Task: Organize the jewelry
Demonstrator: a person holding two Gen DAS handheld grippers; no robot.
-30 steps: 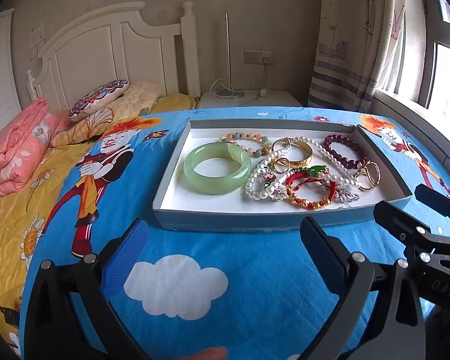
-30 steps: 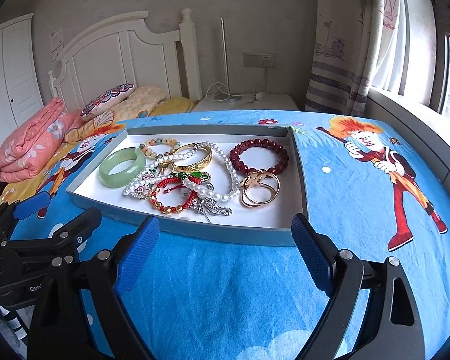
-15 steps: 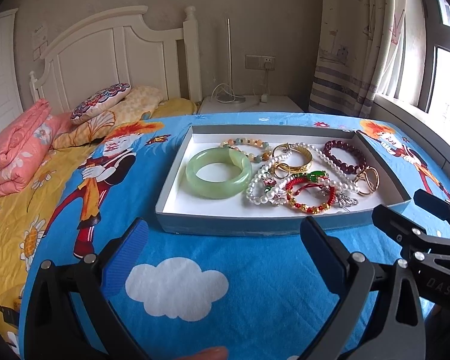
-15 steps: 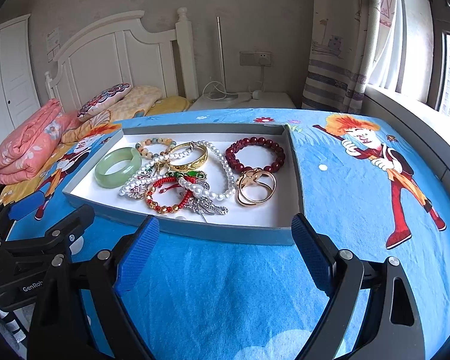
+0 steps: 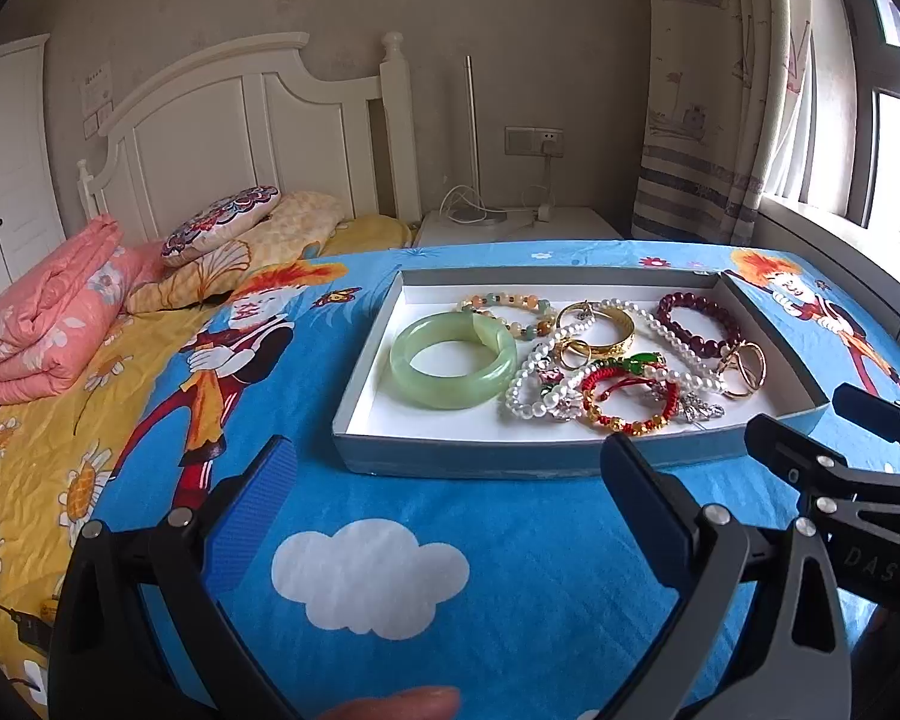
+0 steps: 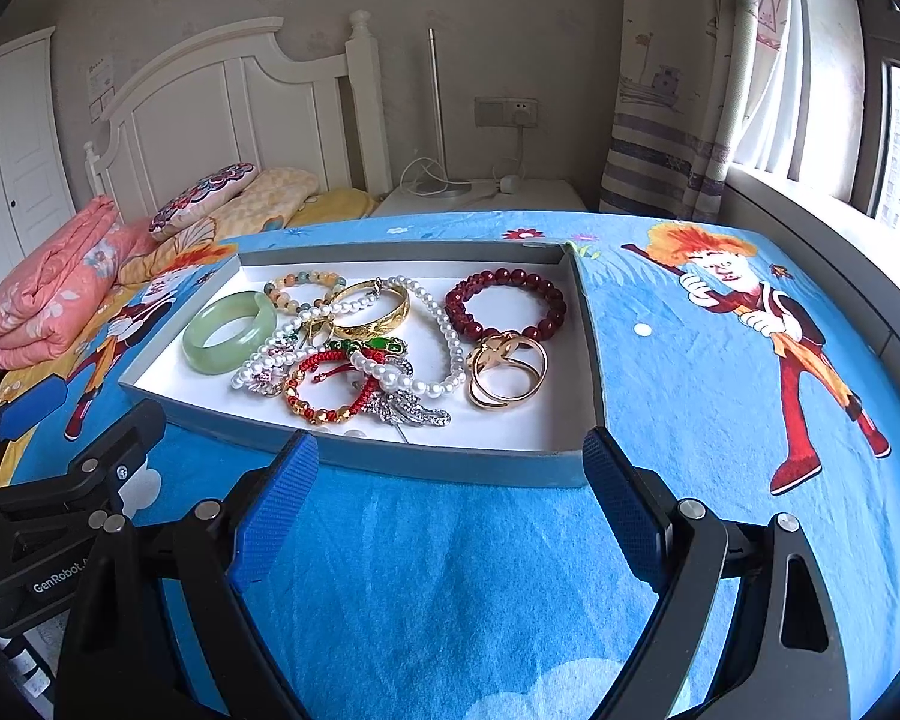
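Note:
A shallow grey tray (image 5: 486,461) (image 6: 444,468) with a white floor lies on the blue bedspread. In it are a green jade bangle (image 5: 453,359) (image 6: 229,332), a pearl necklace (image 5: 660,330) (image 6: 444,330), a dark red bead bracelet (image 5: 696,321) (image 6: 506,303), a gold bangle (image 5: 597,327) (image 6: 372,315), gold rings (image 6: 506,369), a red cord bracelet (image 5: 627,399) (image 6: 324,387), a pastel bead bracelet (image 5: 507,306) (image 6: 303,288) and a silver brooch (image 6: 408,408). My left gripper (image 5: 447,495) and right gripper (image 6: 450,483) are open and empty, just short of the tray's near wall.
The bed has a white headboard (image 5: 246,132), a folded pink quilt (image 5: 48,318) and pillows (image 5: 222,225) at the left. A white nightstand (image 5: 516,225) with a lamp stands behind. A curtain (image 5: 720,90) and window sill (image 5: 840,240) are at the right.
Both grippers have stayed open. The right gripper has drawn closer to the tray, whose near wall now meets its fingertips; the left view has risen and pulled back slightly.

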